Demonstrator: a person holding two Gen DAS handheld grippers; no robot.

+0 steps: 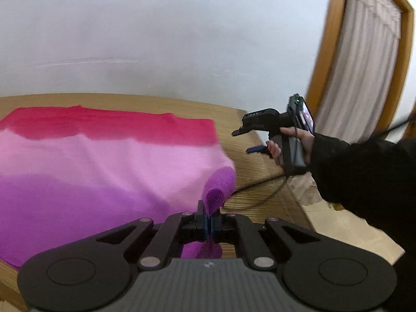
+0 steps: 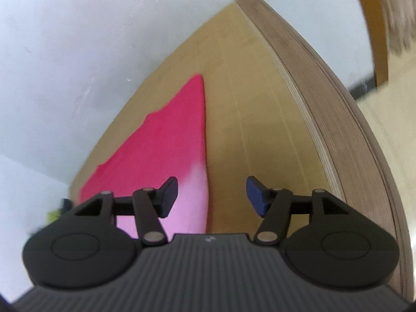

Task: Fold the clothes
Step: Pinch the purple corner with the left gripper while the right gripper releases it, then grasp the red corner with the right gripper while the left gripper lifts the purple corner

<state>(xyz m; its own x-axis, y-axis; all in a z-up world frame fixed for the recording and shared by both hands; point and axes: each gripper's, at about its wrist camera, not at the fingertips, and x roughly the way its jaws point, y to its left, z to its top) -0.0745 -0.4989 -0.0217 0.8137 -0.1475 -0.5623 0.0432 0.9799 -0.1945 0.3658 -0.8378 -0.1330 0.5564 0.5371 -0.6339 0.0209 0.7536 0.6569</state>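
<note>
L gripper (image 1: 208,223): fingers pressed together, pinching a purple corner of the garment (image 1: 104,166). Pinched fabric bunches into a rolled fold just above the fingertips, and a bit of purple also shows below the jaws, near the gripper body. That corner is lifted off the table; rest of the cloth lies flat.

Garment: 3 color bands, red at the far edge, light pink in the middle, purple nearest the L cam. It lies spread on the wooden table (image 1: 249,140), covering most of the left part of the L view. Red far edge runs roughly parallel to the white wall (image 1: 182,39). Right edge of the cloth slopes down toward the pinched corner.

R gripper (image 2: 212,197): fingers spread wide, nothing between them, blue pads (image 2: 256,197) visible. It hovers over the right edge of the garment (image 2: 166,140): left finger is over the pink/red cloth, right finger over bare table (image 2: 260,104). Whether it touches the cloth, can't tell. In the L view the R gripper (image 1: 249,140) is held by the person's R hand (image 1: 293,145), dark sleeve, to the right of the garment and apart from it, above the tabletop.

A black cable (image 1: 260,189) runs across the table just beside the pinched corner. Wood-framed panel w/ pale curtain (image 1: 364,65) stands at far right. R view is motion-blurred. Table edge (image 2: 338,135) shows layered ply.
</note>
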